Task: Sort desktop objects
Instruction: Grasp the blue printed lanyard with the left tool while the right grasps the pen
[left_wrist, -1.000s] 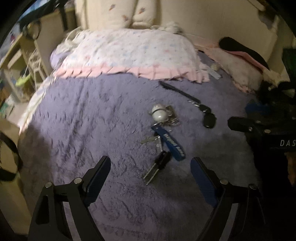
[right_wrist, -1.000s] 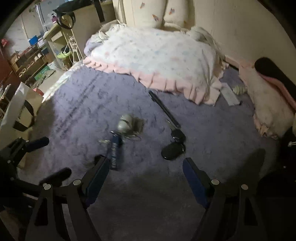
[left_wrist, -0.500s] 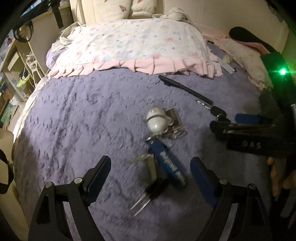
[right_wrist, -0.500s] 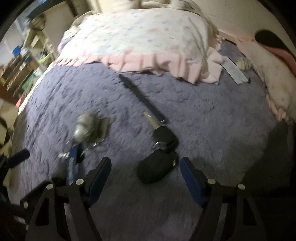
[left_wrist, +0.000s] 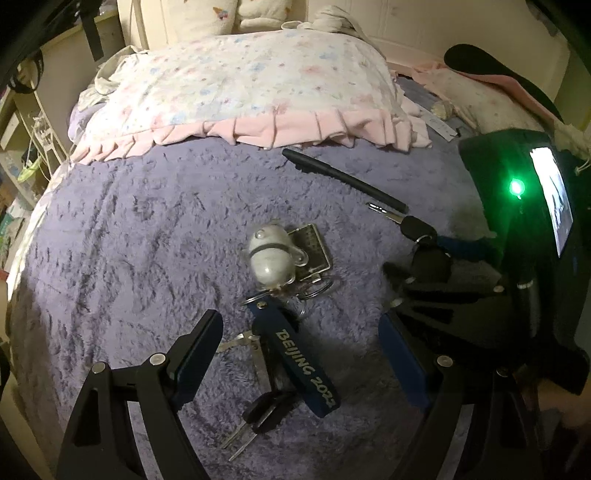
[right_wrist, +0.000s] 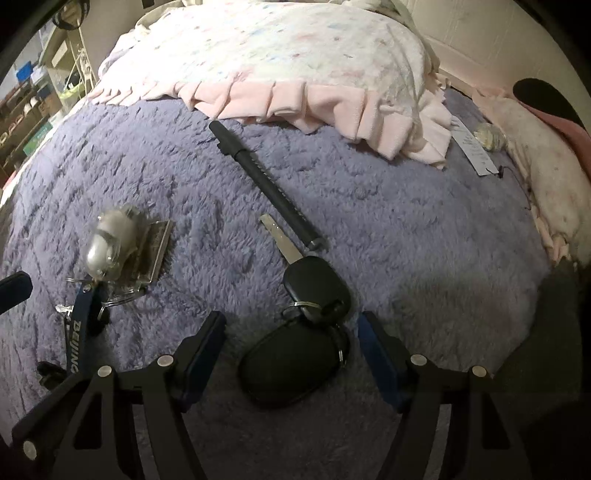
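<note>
**Car key fob sits between the closing right jaws; keyring bunch waits between the left ones**

The right gripper (right_wrist: 291, 350) hangs low over the purple fleece blanket (right_wrist: 424, 206), its jaws closing, with the black car key fob (right_wrist: 291, 369) lying in the gap. The pads do not yet press on it: fleece shows on both sides, more at the fob's 9 o'clock than at its 3 o'clock. The fob's long axis runs from about 7 to 1 o'clock in the right wrist view, so it lies slantwise across the jaw line, not square to it. Linked to it by a ring, the car key (right_wrist: 314, 284) points its blade toward 11 o'clock, away from the gripper, with its tip near the end of a black pen (right_wrist: 266, 184) that slants from 11 to 5 o'clock.

The left gripper (left_wrist: 301, 354) stands with jaws wide and empty. Between them lies the blue "BEIJING 2022" key strap (left_wrist: 295, 362), long axis roughly 11 to 5 o'clock, with small keys (left_wrist: 255, 417) beneath it and a white charm (left_wrist: 271, 254) at 12 o'clock beyond the fingertips.

My reading: the right hand is the nearer to the fob, and the closing jaws should meet its slanted flanks; a slight roll of the wrist would seat it better.
</note>
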